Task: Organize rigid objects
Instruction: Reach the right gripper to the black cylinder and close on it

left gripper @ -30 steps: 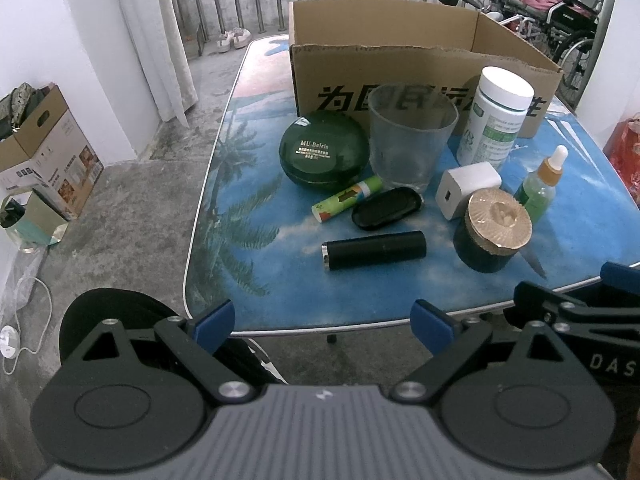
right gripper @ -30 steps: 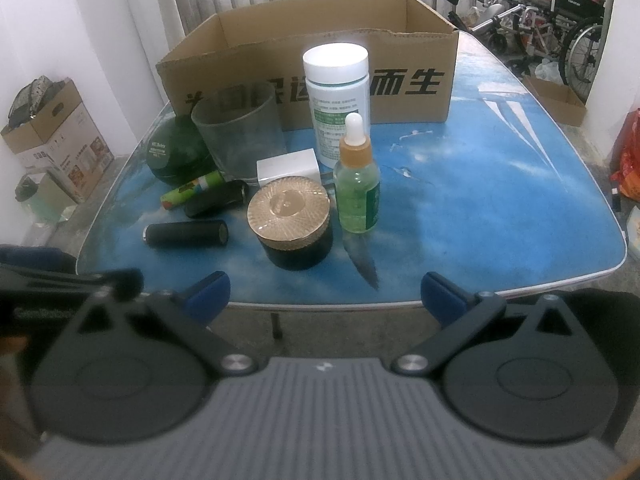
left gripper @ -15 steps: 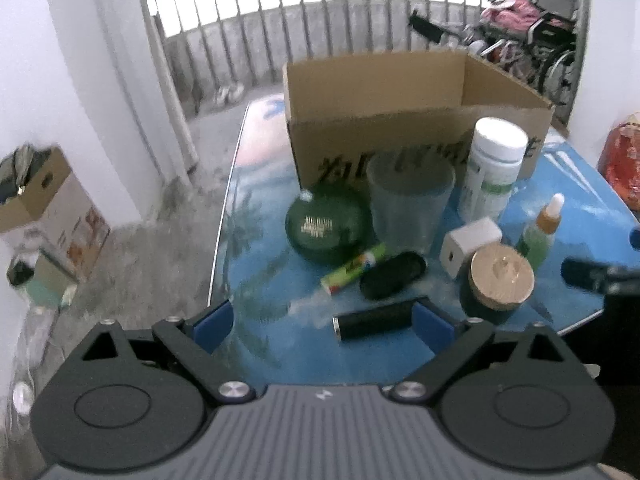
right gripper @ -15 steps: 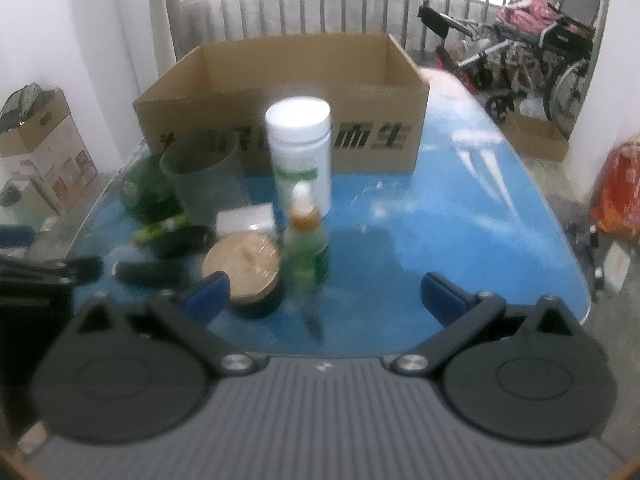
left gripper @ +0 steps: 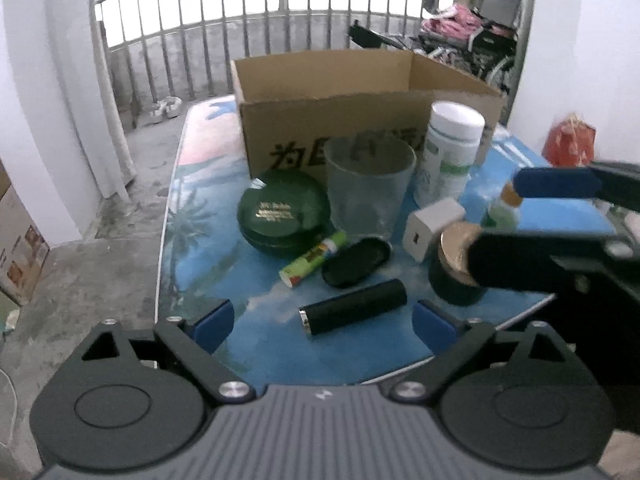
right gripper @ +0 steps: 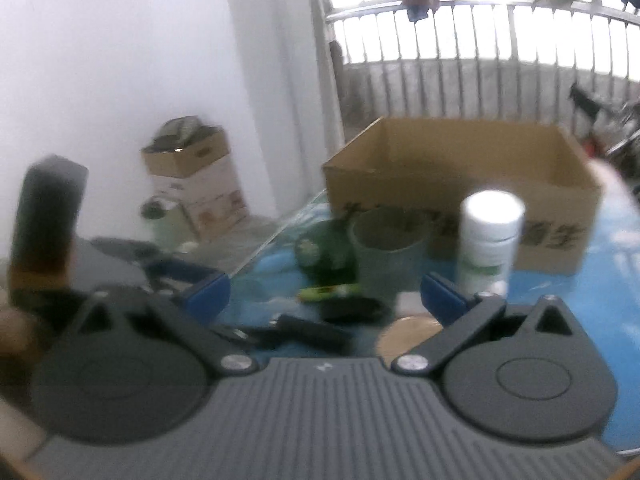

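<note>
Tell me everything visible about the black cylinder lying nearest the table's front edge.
The matte black cylindrical tube lies on its side on the blue printed tabletop, angled, its silver-ringed end toward the front edge. It looks like hard plastic or metal, closed and intact. It lies in front of the flat black oval case and green-labelled stick, touching neither. In the left wrist view it appears between the left gripper's blue fingers, whose jaws are closing without touching it.
</note>
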